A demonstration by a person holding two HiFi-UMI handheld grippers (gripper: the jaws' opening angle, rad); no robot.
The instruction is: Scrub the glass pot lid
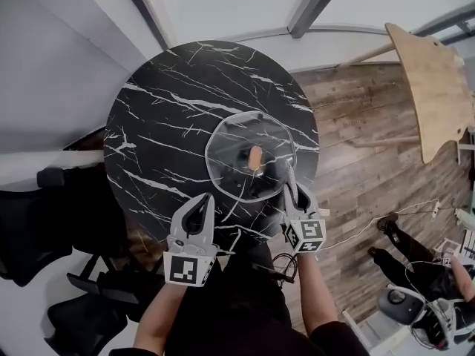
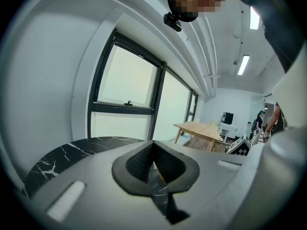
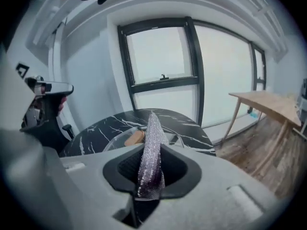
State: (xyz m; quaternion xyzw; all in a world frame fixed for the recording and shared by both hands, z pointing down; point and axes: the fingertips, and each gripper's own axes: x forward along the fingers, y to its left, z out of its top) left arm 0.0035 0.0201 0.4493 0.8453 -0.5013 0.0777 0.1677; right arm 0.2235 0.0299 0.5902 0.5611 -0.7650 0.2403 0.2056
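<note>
W/ right gripper clamped on scrub cloth & left gripper pinched together, empty, lower cloth flat onto glass lid, rub circles round knob, light pressure.

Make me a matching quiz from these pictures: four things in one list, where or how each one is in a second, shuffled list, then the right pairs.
Things:
1. glass pot lid
2. sparkly scrub cloth
3. left hand-held gripper
4. wooden table

States:
A. shut, holding nothing
B. standing on the plank floor
C. lying on the black marble table
D. clamped in the right hand-held gripper

Pairs: 1-C, 2-D, 3-A, 4-B
</note>
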